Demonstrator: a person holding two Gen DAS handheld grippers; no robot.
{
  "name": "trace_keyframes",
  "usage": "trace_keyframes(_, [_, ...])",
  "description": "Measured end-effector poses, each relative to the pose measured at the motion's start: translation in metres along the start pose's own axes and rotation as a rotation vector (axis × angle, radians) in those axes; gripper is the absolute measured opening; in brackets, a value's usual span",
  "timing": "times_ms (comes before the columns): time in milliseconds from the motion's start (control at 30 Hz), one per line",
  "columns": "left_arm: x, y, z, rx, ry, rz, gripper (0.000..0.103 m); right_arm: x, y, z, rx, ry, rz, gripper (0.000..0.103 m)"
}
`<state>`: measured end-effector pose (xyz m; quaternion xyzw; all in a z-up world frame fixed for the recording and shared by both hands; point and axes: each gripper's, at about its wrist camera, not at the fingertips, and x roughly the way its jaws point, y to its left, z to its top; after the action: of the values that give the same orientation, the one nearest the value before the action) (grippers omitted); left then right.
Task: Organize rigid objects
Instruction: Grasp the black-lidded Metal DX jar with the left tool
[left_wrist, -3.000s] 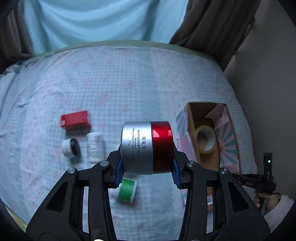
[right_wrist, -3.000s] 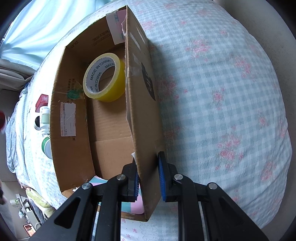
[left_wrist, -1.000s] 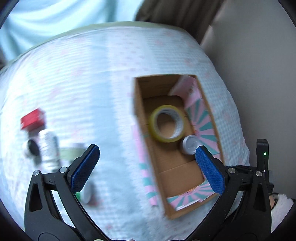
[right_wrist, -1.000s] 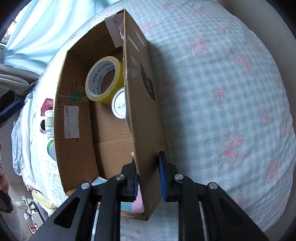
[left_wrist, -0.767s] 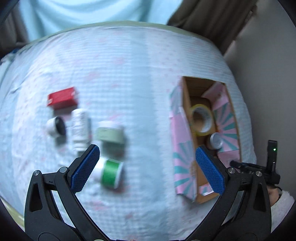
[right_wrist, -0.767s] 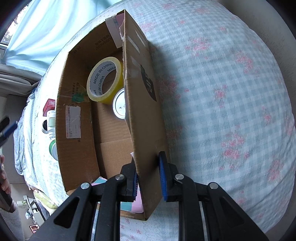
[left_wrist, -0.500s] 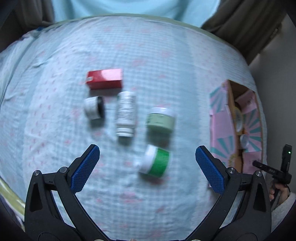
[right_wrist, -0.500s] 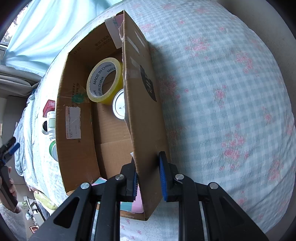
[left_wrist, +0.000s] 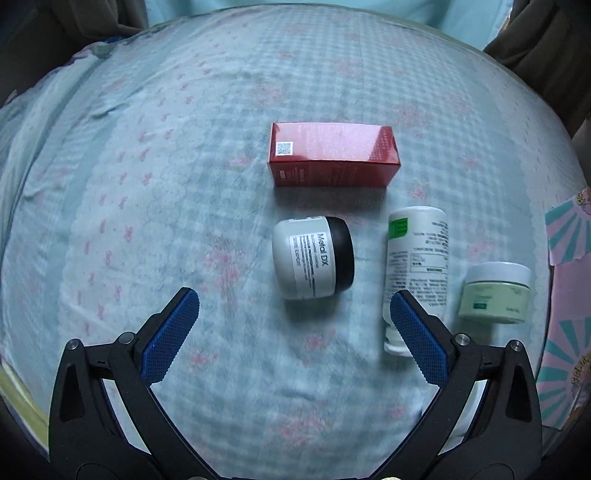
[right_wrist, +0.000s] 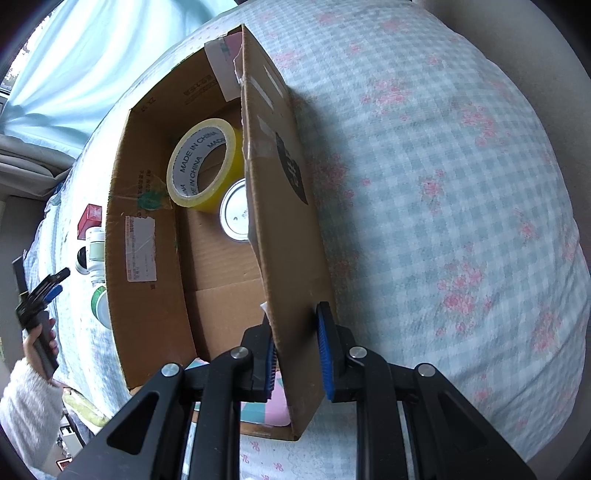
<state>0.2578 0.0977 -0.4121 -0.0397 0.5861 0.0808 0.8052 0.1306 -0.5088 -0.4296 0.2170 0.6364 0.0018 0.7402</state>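
The left gripper (left_wrist: 293, 325) is hanging released, jaws spread wide and empty, over the bed (left_wrist: 184, 155). The black-lidded jar (left_wrist: 313, 257) is lying on its side just beyond the gap between the fingers, its axis running left to right. The white bottle (left_wrist: 417, 266) is lying lengthwise near to far, beside the right finger; the red carton (left_wrist: 332, 155) is sitting farther off. Open bedding is lying to the left. The right gripper (right_wrist: 295, 354) is clenched on the cardboard box's (right_wrist: 147, 206) wall.
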Motion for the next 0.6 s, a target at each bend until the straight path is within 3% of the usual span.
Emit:
trace_keyframes(200, [0.037,-0.003,0.002,-0.009,-0.033,-0.002,0.102,0.002,0.005,-0.002,0.008,-0.011,-0.019,0.018])
trace_keyframes(267, [0.041,-0.003,0.001,-0.016,-0.05,-0.007,0.096,0.002,0.004,-0.002,0.022,-0.018,-0.018,0.018])
trace_keyframes(367, [0.049,-0.002,0.002,-0.028,-0.062,-0.014,0.079,0.002,0.005,-0.002,0.028,-0.024,-0.022,0.018])
trace_keyframes(433, [0.051,-0.002,0.0,-0.035,-0.065,-0.026,0.062,0.002,0.006,-0.004,0.022,-0.023,-0.03,0.018])
trace_keyframes(533, [0.049,-0.003,-0.001,-0.035,-0.087,-0.061,0.049,0.003,0.008,-0.004,0.015,-0.021,-0.039,0.018])
trace_keyframes(600, [0.049,-0.006,-0.001,-0.027,-0.086,-0.051,0.049,0.004,0.009,-0.004,0.014,-0.019,-0.042,0.018])
